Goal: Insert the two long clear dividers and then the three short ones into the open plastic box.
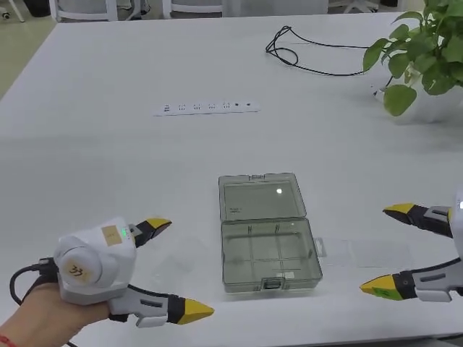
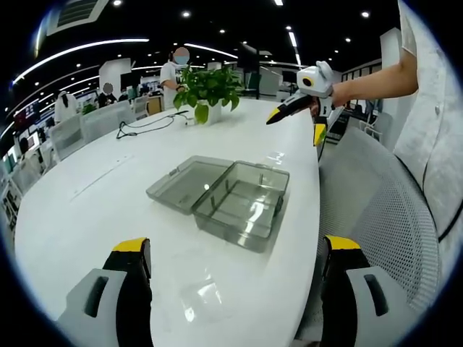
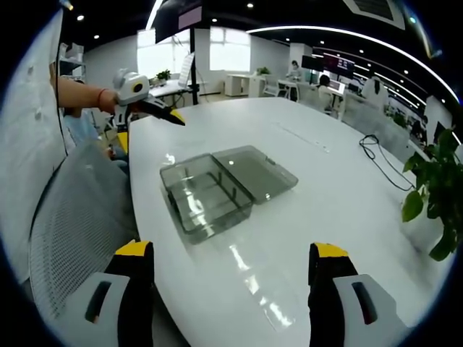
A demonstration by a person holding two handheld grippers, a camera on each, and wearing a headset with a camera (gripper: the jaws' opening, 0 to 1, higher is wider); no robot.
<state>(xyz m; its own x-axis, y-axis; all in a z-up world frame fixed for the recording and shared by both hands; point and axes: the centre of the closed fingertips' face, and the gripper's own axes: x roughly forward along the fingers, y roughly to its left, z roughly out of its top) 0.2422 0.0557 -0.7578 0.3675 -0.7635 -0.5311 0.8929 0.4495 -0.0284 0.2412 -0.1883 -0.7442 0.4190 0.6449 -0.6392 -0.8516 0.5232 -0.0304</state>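
Note:
The clear grey plastic box [image 1: 269, 254] lies open in the middle of the white table, its lid [image 1: 262, 196] folded flat on the far side. Faint lines cross the tray; I cannot tell whether they are dividers. Clear flat dividers [image 1: 365, 253] lie right of the box, and fainter clear pieces [image 1: 173, 266] lie to its left. My left gripper [image 1: 178, 267] is open, left of the box and over those pieces [image 2: 204, 300]. My right gripper [image 1: 387, 249] is open on the right, above the dividers [image 3: 253, 282]. Both gripper views look at the box [image 2: 239, 199] [image 3: 208, 191] between open jaws.
A white power strip [image 1: 206, 108] lies further back, with a black cable [image 1: 304, 54] and a potted plant [image 1: 423, 50] at the far right. The table's near edge runs just below the grippers. A mesh chair [image 2: 376, 188] stands beside the table.

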